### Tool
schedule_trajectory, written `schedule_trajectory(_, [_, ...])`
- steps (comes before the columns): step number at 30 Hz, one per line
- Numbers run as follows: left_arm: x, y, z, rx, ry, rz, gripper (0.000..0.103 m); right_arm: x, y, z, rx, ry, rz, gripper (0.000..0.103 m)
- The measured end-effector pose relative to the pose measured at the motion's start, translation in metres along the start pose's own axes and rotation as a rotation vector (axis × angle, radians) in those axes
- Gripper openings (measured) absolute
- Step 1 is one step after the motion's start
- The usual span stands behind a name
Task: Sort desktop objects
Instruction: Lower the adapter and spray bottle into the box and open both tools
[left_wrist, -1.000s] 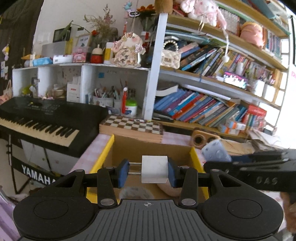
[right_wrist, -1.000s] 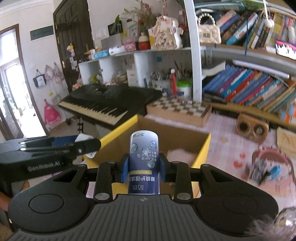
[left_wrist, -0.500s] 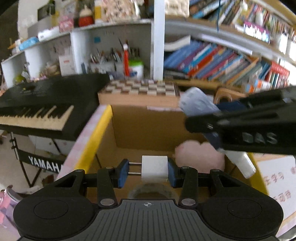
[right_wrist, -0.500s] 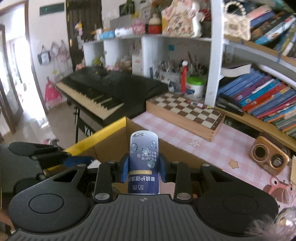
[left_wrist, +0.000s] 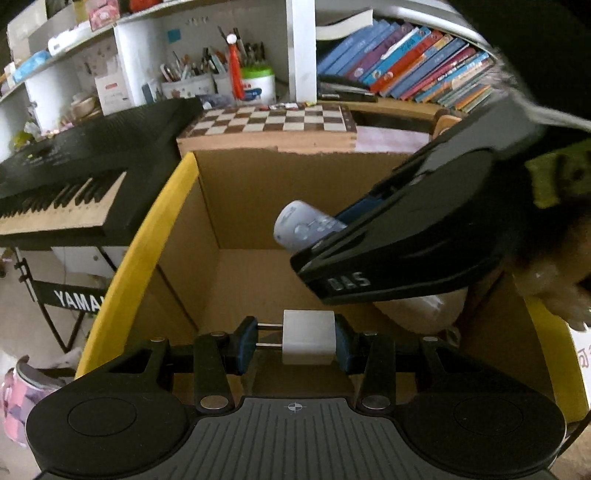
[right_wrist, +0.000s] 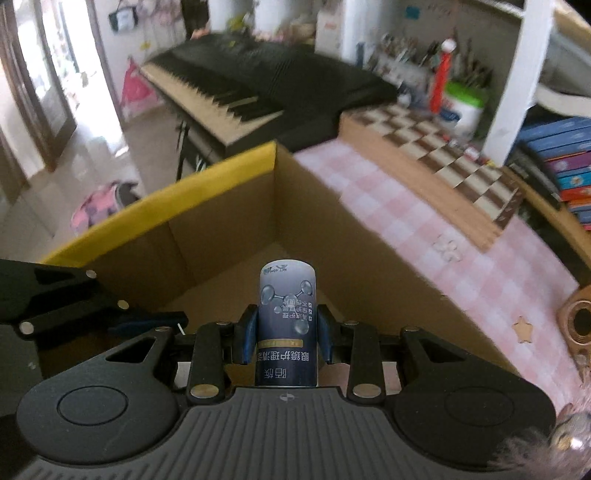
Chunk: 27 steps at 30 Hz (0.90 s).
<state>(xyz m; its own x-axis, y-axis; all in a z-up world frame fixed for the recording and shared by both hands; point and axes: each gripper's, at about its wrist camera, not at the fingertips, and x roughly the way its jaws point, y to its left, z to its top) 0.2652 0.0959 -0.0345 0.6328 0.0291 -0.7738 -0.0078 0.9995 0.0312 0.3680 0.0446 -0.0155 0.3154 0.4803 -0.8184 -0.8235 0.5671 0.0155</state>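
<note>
My left gripper (left_wrist: 293, 341) is shut on a white plug cube (left_wrist: 308, 341), its two metal prongs pressed against the left pad, held inside the open cardboard box (left_wrist: 207, 206) with yellow rims. My right gripper (right_wrist: 285, 339) is shut on a dark blue spray bottle (right_wrist: 287, 325) with Chinese print, tilted down over the same box (right_wrist: 221, 229). In the left wrist view the right gripper's black body (left_wrist: 406, 243) crosses from the right, the bottle's tip (left_wrist: 303, 229) sticking out. In the right wrist view the left gripper's fingers (right_wrist: 147, 319) show at the left.
A chessboard (left_wrist: 273, 123) lies behind the box on a pink checked tablecloth (right_wrist: 399, 206). A black keyboard (left_wrist: 74, 170) stands to the left. Shelves with books (left_wrist: 406, 70) and pen pots rise behind. A pale soft thing (left_wrist: 432, 314) lies in the box under the right gripper.
Both grippers have tilted down and sunk into the box with their loads. The right gripper has moved left, over the box and in front of the left camera.
</note>
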Motion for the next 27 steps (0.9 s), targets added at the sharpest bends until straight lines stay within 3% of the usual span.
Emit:
schedule_trajectory(11, [0.004,-0.001,-0.003,-0.008,0.017,-0.013,0.042,0.024,-0.001,0.006,-0.02,0.078,-0.009,0.03])
schedule_trajectory(15, [-0.001,-0.001,-0.003,-0.015,-0.013,-0.016,0.045,0.024,-0.002,0.007,-0.019,0.077,-0.012,0.031])
schedule_trajectory(20, [-0.015,0.0,0.0,-0.022,-0.084,0.003,0.054,0.011,-0.002,0.008,-0.021,0.011,-0.037,0.032])
schedule_trajectory(27, [-0.048,-0.004,0.003,-0.029,-0.183,-0.005,0.058,-0.033,-0.007,0.005,0.046,-0.123,-0.074,0.032])
